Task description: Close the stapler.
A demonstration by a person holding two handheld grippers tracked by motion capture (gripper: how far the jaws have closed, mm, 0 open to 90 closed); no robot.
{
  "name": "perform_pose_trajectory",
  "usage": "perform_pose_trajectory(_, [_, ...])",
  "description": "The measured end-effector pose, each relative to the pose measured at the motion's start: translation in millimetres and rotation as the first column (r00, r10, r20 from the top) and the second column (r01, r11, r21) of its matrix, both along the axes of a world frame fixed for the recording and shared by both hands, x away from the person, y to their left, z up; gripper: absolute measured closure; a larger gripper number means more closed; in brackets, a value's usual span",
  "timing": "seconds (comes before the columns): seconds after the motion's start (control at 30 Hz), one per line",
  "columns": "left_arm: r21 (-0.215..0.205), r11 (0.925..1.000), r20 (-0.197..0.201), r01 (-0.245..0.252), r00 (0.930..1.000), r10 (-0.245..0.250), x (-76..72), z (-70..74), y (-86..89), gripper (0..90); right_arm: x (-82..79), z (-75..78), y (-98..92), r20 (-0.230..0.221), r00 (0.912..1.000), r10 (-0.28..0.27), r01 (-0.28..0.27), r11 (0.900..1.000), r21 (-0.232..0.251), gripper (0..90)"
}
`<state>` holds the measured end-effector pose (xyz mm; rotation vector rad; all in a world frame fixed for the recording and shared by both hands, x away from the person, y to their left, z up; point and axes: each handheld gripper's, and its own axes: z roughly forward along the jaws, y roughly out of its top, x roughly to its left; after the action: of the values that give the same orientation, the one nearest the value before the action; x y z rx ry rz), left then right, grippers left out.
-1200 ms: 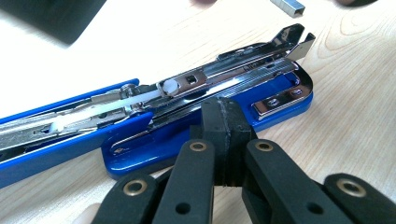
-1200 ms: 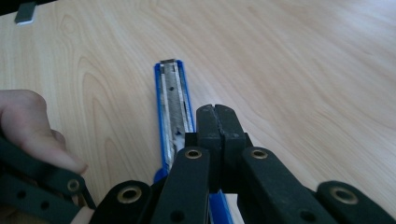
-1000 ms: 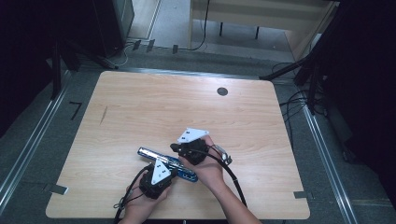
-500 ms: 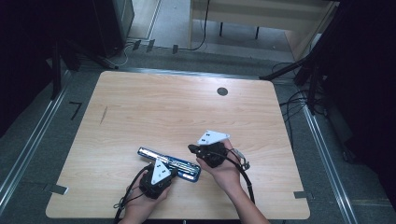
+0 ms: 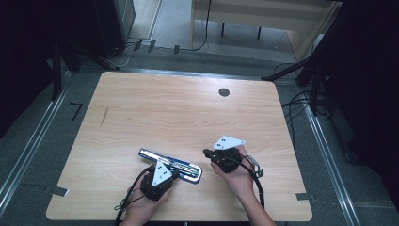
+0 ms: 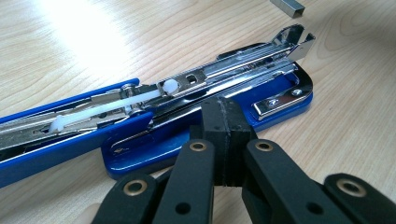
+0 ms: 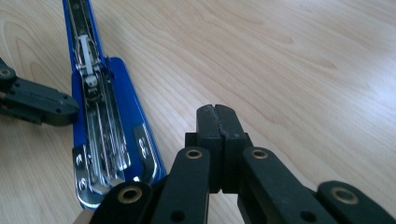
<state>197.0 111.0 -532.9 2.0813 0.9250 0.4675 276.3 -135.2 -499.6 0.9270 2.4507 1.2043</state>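
A: Item: blue metal stapler [image 5: 170,165], opened flat, chrome magazine exposed, near front of pale wooden tabletop [image 5: 179,113].

B: Progress? Grippers?

A: Seemingly open for reloading; small grey staple strip [image 6: 287,8] lies beyond. Left hand-held gripper [image 6: 224,128] pressed together against the base; right hand-held gripper [image 7: 218,128] together, empty. Staple load indiscernible.

The table [image 5: 188,117] is evenly and softly lit from above in the high view, while the surroundings at 9 and 3 o'clock are lost in near-black shadow. The high view is rendered soft, with fine detail smeared. In the left gripper view a blown-out glare patch is seen on the wood toward 11 o'clock, and bright highlights are thrown off the stapler [image 6: 187,107] metal. The wood toward 11 o'clock in the right gripper view is washed pale. The near jaws at 6 o'clock are slightly blurred in both gripper views.
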Motion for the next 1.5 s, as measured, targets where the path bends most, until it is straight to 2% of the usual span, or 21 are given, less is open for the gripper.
perform_pose_trajectory(0.27, [0.000,1.0000,-0.001,-0.001,1.0000,0.001,-0.1,0.0,-0.1,90.0,-6.7,-10.5,-17.6,-0.024,0.9993,-0.030,0.030,0.999,-0.014,90.0])
perform_pose_trajectory(0.6, [-0.001,1.0000,-0.001,-0.001,1.0000,0.001,-0.1,0.0,-0.1,90.0,-14.8,-25.0,-32.1,-0.057,0.9974,-0.043,0.041,0.998,-0.042,90.0])
perform_pose_trajectory(1.17, [-0.002,1.0000,-0.002,0.000,1.0000,0.000,0.0,0.0,0.0,90.0,-18.1,-31.1,-51.3,-0.068,0.9951,-0.072,0.067,0.995,-0.069,90.0])
perform_pose_trajectory(1.33, [-0.001,1.0000,-0.001,0.000,1.0000,0.000,-0.1,0.0,-0.1,90.0,-18.7,-31.0,-57.0,-0.068,0.9937,-0.089,0.085,0.994,-0.061,90.0])
perform_pose_trajectory(1.37, [-0.002,1.0000,-0.001,0.000,1.0000,0.000,-0.1,0.0,-0.1,90.0,-19.0,-29.4,-57.6,-0.067,0.9932,-0.095,0.092,0.995,-0.043,90.0])
perform_pose_trajectory(1.5, [0.000,1.0000,-0.002,-0.001,1.0000,0.001,-0.1,0.0,-0.1,90.0,-17.1,-26.6,-51.6,-0.058,0.9944,-0.089,0.087,0.996,-0.024,90.0])
